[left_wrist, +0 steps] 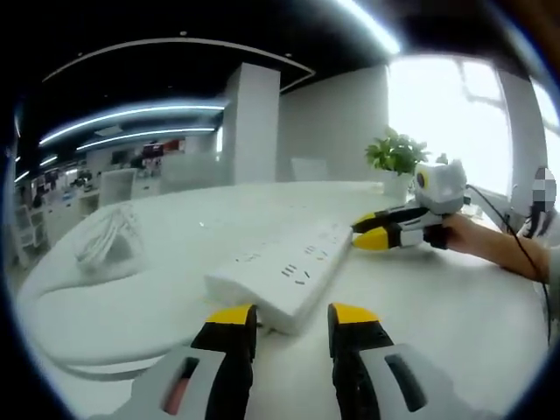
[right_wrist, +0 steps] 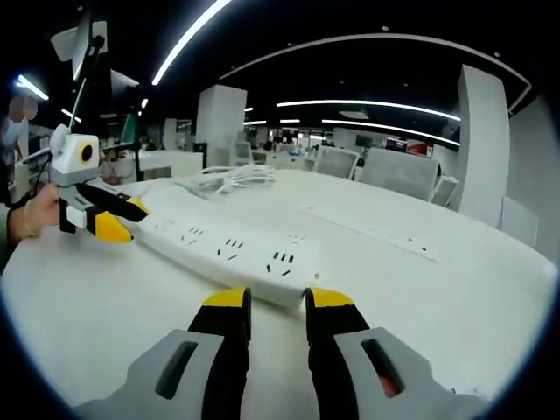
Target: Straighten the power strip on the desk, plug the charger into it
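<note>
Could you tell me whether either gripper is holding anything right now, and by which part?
Each gripper is at one end of the power strip, jaws slightly apart; a firm hold cannot be told.

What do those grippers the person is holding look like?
Each gripper, left and right, has two black jaws with yellow tips on a grey body with slotted openings. A thin dark cable trails back from the right one.

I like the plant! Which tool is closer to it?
Right. The right tool sits just before the plant; the left tool is at the power strip's other end.
</note>
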Motion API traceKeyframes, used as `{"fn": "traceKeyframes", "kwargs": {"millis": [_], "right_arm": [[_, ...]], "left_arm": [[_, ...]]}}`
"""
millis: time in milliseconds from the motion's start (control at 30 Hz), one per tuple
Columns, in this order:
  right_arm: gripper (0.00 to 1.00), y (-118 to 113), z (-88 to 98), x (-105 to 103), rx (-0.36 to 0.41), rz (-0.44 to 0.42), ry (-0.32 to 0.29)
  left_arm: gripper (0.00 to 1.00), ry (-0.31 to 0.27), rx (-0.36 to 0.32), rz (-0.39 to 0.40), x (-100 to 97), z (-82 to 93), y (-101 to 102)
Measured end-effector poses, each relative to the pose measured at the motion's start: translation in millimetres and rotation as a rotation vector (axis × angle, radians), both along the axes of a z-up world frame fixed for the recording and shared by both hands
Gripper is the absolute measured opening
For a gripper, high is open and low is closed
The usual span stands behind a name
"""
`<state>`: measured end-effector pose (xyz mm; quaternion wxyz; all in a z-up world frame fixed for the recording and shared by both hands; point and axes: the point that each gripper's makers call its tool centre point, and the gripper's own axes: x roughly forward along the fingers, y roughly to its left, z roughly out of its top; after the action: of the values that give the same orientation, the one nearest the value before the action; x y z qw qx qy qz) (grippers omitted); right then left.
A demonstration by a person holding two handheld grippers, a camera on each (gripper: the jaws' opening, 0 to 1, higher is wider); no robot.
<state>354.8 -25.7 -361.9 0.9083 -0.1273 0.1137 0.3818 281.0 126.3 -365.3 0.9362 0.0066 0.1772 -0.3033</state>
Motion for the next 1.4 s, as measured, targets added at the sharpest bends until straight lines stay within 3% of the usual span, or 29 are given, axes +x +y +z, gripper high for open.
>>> {"fn": "traceKeyframes", "kwargs": {"millis": [233,633,900,1400], "right_arm": [[0.24,-0.1,0.1,-0.6,0.003,-0.002,0.008],[0.22,-1.3,0.5,-6.6,-0.029,0.013,0.016],[0.22,-1.9,0.5,-11.4,-0.035,0.006,0.029],[0.20,-7.7,-0.2,-21.3,-0.109,0.036,0.026]], "left_arm": [[0.27,0.001,-0.001,0.011,4.3,-0.3,6.3],[0.26,-0.001,0.010,0.001,3.1,-0.6,7.6],[0.26,-0.015,0.059,-0.016,-1.7,-2.5,6.3],[0.22,0.026,0.043,-0.047,-9.7,-2.1,4.5]]}}
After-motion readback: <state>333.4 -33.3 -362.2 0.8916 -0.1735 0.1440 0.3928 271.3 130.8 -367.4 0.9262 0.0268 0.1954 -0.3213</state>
